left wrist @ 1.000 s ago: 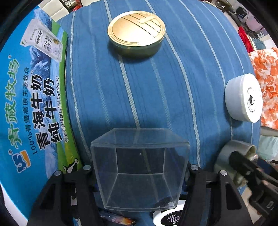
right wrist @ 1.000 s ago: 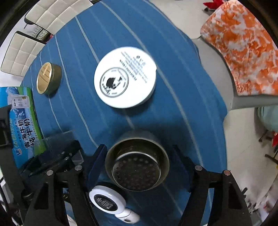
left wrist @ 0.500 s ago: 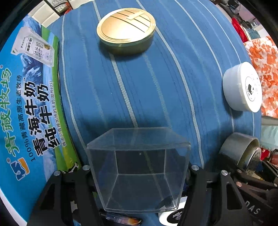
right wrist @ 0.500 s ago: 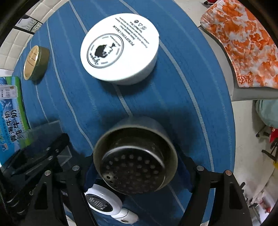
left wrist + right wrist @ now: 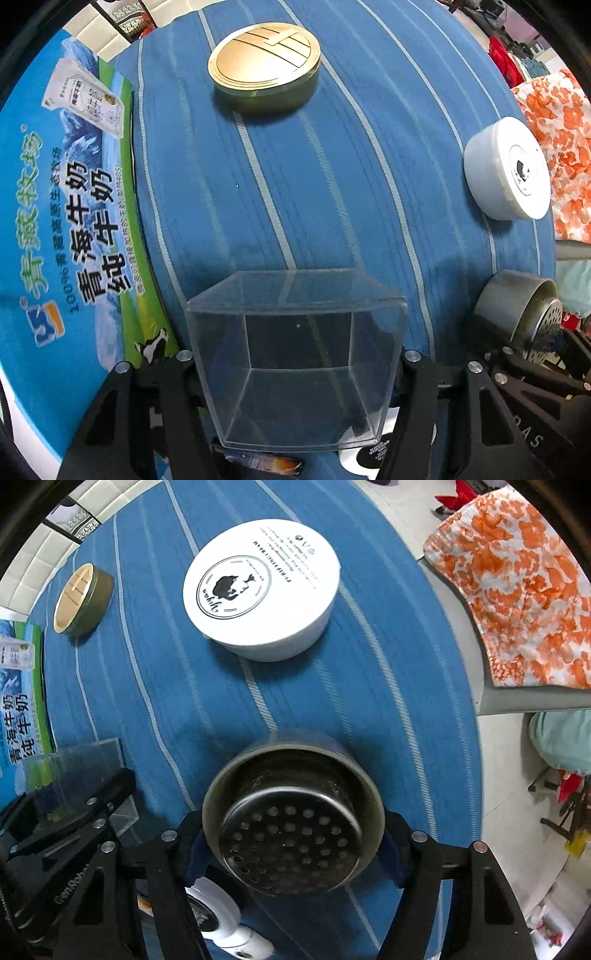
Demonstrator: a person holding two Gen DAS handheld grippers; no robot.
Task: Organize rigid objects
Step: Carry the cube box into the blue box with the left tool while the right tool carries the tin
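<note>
A clear plastic box was held between the fingers of the left gripper, whose jaws were clamped on its two side walls, the box's open mouth turned toward the camera and the striped cloth visible through it. A round metal cup with a perforated strainer insert was seen between the fingers of the right gripper; those jaws were closing, and the blue pads were pressed against the cup's rim on both sides. In the left wrist view the same metal cup was found at the right edge, well apart from the clear box, with the right gripper's black frame just below it.

Both items were carried above a table covered with a blue striped cloth. A gold round tin was set on the cloth at the far side, and a white round jar with a black printed emblem on its lid lay near the table's right edge. A blue and green milk carton box was laid along the left side of the table. A small white and black round object was partly hidden beneath the grippers. Beyond the table, an orange and white patterned fabric was draped over a grey surface.
</note>
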